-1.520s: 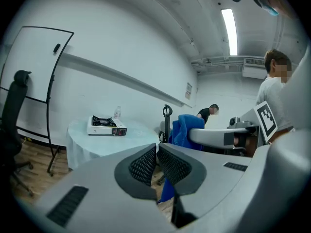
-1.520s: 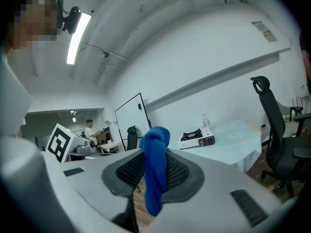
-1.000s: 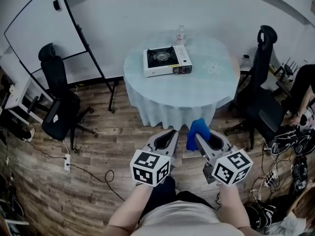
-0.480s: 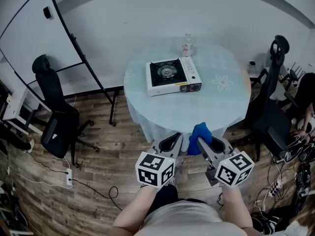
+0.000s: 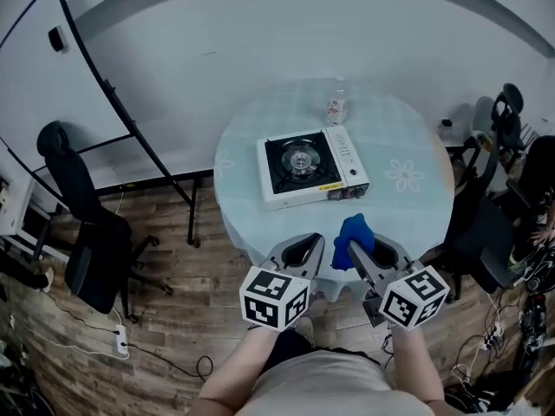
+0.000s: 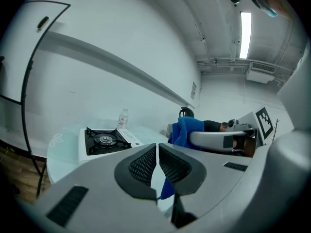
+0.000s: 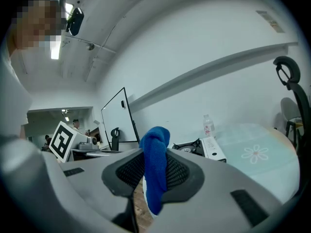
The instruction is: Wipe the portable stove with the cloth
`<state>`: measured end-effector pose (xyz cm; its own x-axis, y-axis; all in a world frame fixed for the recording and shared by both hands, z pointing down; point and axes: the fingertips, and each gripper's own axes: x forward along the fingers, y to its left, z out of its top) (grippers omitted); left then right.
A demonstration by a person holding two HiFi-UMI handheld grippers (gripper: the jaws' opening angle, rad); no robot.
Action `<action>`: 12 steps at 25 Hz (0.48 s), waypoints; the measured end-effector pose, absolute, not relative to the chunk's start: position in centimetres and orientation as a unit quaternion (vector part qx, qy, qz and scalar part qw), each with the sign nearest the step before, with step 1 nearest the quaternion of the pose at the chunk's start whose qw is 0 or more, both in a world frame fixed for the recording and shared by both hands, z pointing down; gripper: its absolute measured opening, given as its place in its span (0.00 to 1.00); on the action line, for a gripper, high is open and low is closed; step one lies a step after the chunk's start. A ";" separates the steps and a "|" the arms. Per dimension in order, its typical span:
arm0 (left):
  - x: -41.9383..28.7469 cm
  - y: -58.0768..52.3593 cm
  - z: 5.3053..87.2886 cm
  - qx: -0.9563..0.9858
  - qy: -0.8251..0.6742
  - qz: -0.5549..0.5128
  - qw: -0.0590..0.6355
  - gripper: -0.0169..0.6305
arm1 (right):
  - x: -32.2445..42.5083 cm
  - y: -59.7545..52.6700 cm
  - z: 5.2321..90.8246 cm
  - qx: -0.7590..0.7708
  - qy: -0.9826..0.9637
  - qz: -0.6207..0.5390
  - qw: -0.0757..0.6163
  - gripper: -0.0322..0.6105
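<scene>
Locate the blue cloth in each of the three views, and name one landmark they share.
Head view: blue cloth low centre, clamped in the right gripper, before the table.
Left gripper view: blue cloth right of centre, beyond the left gripper.
Right gripper view: blue cloth dead centre, between the fingers.
Shared landmark: portable stove, left of the cloth in the left gripper view, right of it in the right one.

White stove (image 5: 312, 167) on table (image 5: 408, 137); blue cloth (image 5: 351, 232) clamped
</scene>
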<state>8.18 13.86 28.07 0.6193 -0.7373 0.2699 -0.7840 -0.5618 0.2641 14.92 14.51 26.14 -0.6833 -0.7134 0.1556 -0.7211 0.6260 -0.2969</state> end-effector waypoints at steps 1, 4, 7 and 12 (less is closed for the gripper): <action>7.9 13.2 28.2 0.882 -0.429 0.066 0.183 0.08 | 14.6 13.8 26.2 0.402 -0.899 0.172 0.010 0.21; 7.5 11.4 28.7 0.885 -0.421 0.069 0.189 0.08 | 13.4 12.0 26.3 0.407 -0.896 0.179 0.005 0.21; 7.3 10.0 29.1 0.886 -0.416 0.069 0.195 0.08 | 12.6 10.8 26.6 0.404 -0.897 0.179 0.012 0.21; 6.9 8.8 29.5 0.885 -0.413 0.068 0.205 0.08 | 13.4 9.6 27.0 0.420 -0.889 0.184 0.020 0.21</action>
<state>6.90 8.81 29.47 0.6501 -0.7023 0.2900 -0.7584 -0.5758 0.3055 13.39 9.57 27.00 -0.6465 -0.7388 0.1902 -0.7537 0.5800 -0.3092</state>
